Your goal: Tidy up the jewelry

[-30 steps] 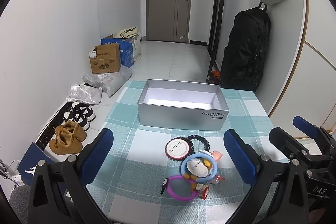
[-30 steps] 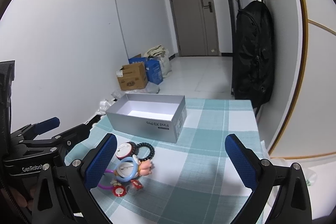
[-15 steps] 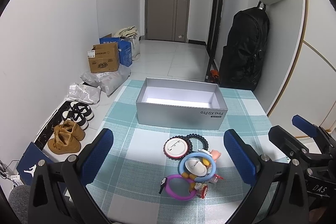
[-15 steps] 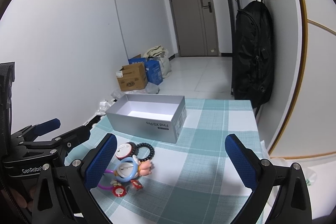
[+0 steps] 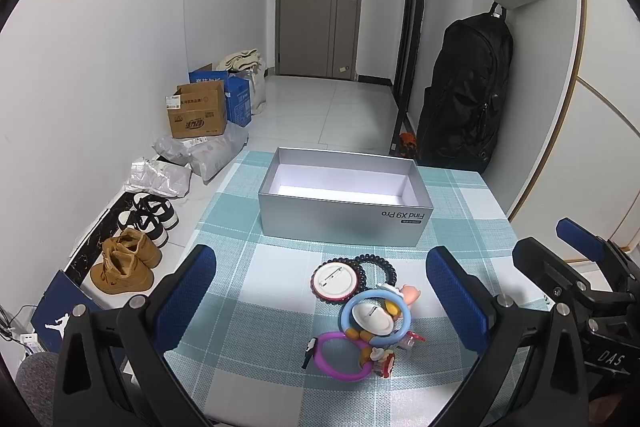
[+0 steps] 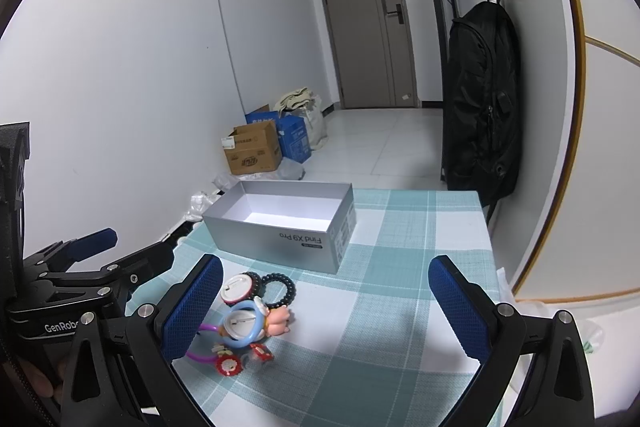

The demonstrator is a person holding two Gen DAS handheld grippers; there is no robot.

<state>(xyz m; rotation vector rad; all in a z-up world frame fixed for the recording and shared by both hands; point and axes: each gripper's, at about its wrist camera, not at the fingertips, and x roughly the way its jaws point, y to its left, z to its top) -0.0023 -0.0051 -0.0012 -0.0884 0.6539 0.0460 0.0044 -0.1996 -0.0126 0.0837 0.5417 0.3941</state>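
Observation:
A heap of trinkets lies on the checked tablecloth: a round white badge (image 5: 333, 281) (image 6: 236, 287), a black beaded bracelet (image 5: 379, 268) (image 6: 279, 289), a light blue ring (image 5: 375, 312) (image 6: 243, 323) over a small figure, and a purple ring (image 5: 341, 355). Behind them stands an open silver box (image 5: 344, 219) (image 6: 280, 235), empty inside. My left gripper (image 5: 322, 305) is open above the heap, holding nothing. My right gripper (image 6: 326, 309) is open too, with the heap by its left finger.
The table (image 5: 232, 227) ends close behind the box and at the right (image 6: 486, 235). On the floor to the left are shoes (image 5: 126, 267), plastic bags and cardboard boxes (image 5: 197, 115). A black backpack (image 5: 466, 95) hangs at the far right.
Both views have shifted only slightly; the heap and the box lie as before, and both grippers stay open.

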